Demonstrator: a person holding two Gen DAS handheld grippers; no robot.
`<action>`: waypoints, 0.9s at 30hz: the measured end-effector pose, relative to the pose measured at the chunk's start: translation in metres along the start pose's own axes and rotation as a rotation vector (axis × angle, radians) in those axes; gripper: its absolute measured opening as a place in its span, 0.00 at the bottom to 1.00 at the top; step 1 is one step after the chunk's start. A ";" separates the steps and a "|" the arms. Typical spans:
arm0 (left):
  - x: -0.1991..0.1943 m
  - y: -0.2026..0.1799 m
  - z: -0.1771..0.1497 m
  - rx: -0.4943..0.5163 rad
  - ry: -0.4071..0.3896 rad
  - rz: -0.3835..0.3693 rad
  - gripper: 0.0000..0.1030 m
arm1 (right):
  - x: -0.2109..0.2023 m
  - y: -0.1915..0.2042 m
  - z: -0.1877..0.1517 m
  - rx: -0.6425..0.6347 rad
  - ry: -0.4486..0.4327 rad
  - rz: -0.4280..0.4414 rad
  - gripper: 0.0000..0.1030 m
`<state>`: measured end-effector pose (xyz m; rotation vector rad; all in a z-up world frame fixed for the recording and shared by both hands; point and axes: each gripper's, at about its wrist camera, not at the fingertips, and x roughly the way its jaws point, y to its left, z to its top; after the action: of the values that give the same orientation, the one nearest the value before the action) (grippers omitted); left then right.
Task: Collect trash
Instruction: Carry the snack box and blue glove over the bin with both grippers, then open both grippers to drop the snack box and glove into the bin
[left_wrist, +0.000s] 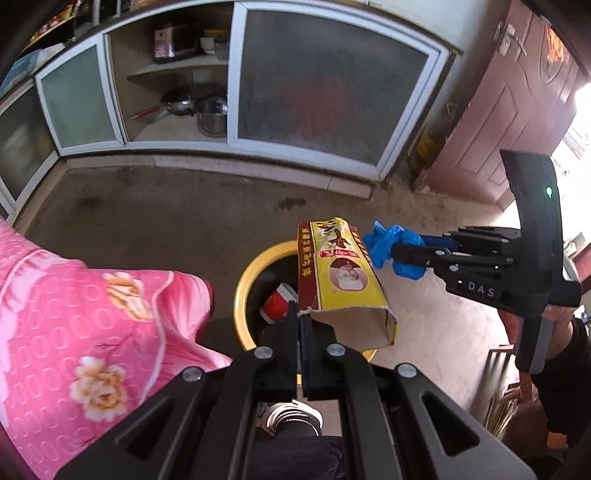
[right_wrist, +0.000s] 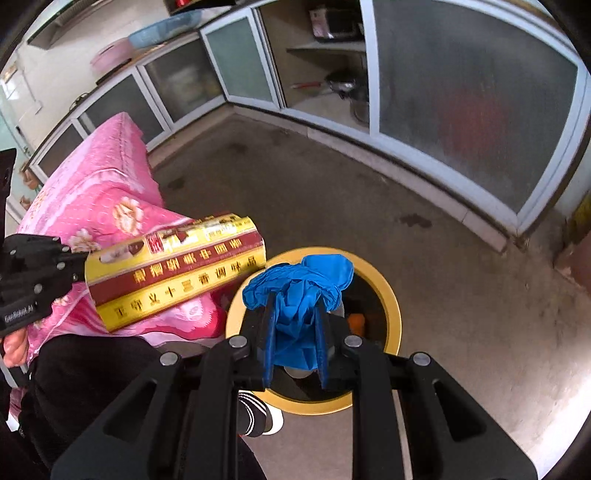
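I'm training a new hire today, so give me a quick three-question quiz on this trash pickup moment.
1. True or false: the left gripper is shut on the box.
2. What does the right gripper hold: A) a cup, B) a blue glove, C) a pan?
3. Fill in: the bin has a ____ rim.

Key: 1 true. 2 B. 3 yellow.

Your two wrist cameras both look steeply down along their fingers, close above the yellow-rimmed bin (left_wrist: 246, 275) (right_wrist: 392, 291), sharing it, the floor and cabinets
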<state>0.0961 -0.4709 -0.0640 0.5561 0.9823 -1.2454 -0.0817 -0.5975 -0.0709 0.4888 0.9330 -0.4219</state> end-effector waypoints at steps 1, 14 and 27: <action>0.004 0.000 0.000 0.002 0.007 0.001 0.01 | 0.004 -0.003 -0.001 0.006 0.007 -0.003 0.16; 0.072 -0.001 0.006 0.002 0.134 0.033 0.01 | 0.062 -0.023 -0.013 0.066 0.146 -0.026 0.17; 0.103 0.007 0.002 -0.038 0.202 0.064 0.19 | 0.091 -0.031 -0.020 0.092 0.246 -0.041 0.36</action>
<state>0.1047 -0.5249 -0.1519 0.6883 1.1462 -1.1262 -0.0632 -0.6231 -0.1639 0.6161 1.1660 -0.4501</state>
